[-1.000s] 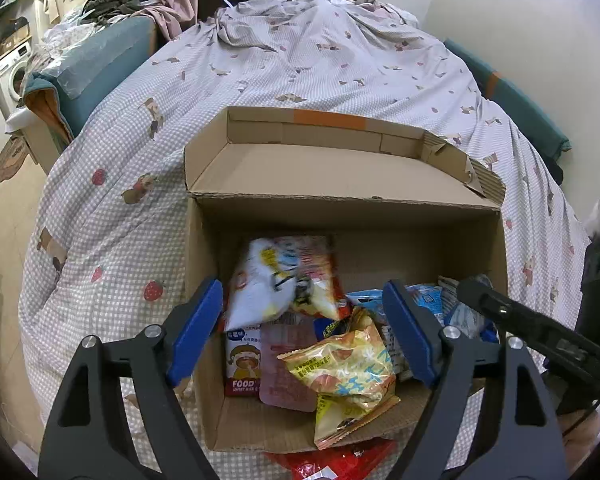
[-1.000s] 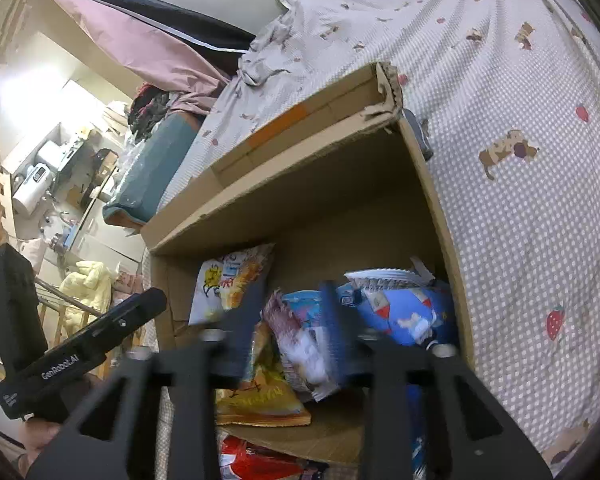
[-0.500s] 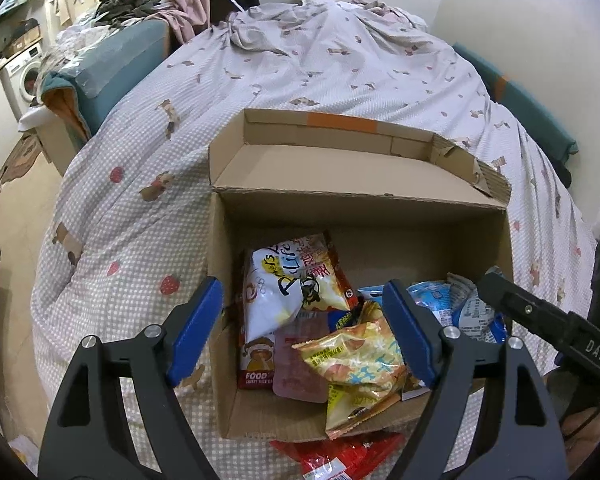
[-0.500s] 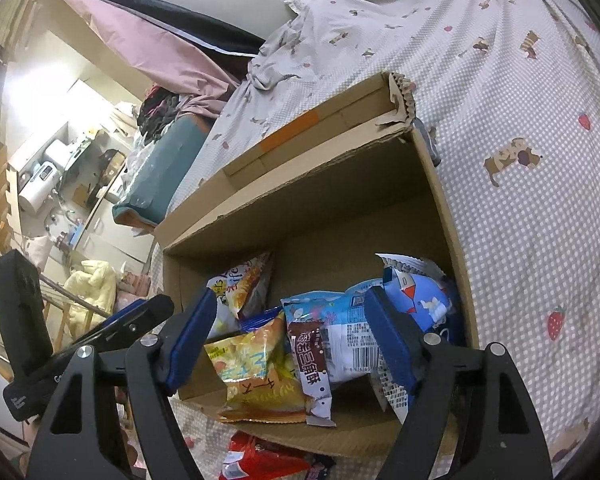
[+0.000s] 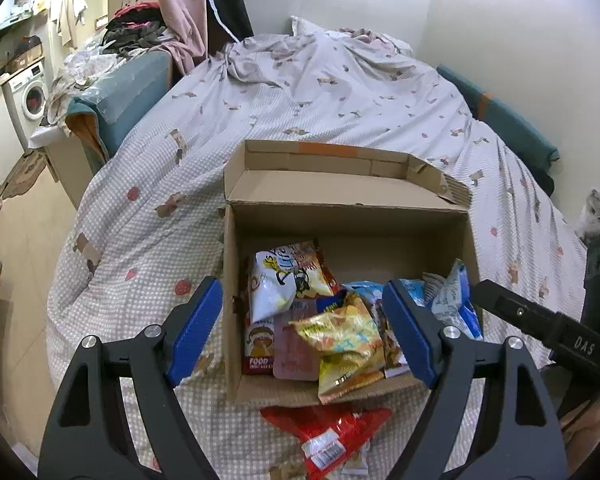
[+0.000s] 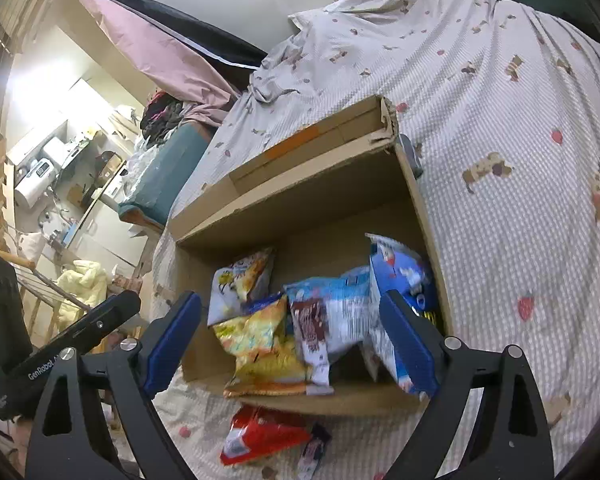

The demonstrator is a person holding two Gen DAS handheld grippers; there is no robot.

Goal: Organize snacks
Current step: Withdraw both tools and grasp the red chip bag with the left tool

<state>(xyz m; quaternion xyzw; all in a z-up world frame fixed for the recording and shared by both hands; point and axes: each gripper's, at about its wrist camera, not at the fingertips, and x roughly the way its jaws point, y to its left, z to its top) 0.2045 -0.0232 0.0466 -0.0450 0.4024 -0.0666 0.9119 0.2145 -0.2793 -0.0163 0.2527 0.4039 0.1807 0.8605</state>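
**Snacks piled in the open box, both tongs empty**

On the bed (image 5: pixel 340 92), over a checked quilt printed with small animals and strawberries, stands an open cardboard box (image 5: pixel 348 224) with its far flap folded back. Inside it lie several snack bags: a white and orange bag (image 5: pixel 284 280) leaning against the far left, a yellow crinkled bag (image 5: pixel 344 344) at the near middle with its lower edge hanging over the near lip, a pink flat packet (image 5: pixel 296 348) beside it to the left, and blue and white bags (image 6: pixel 352 312) heaped on the right side. A red bag (image 5: pixel 332 436) lies on the quilt just outside the box, at its near edge.

The left gripper (image 5: pixel 302 334) hangs above the near left part of the box with its blue pads spread wide and nothing between them. The right gripper (image 6: pixel 290 338) has just been opening its jaws; they now stand wide apart in front of the blue and white bags, pressing on none of them. A washing machine (image 5: pixel 30 96) stands at the far left of the room.
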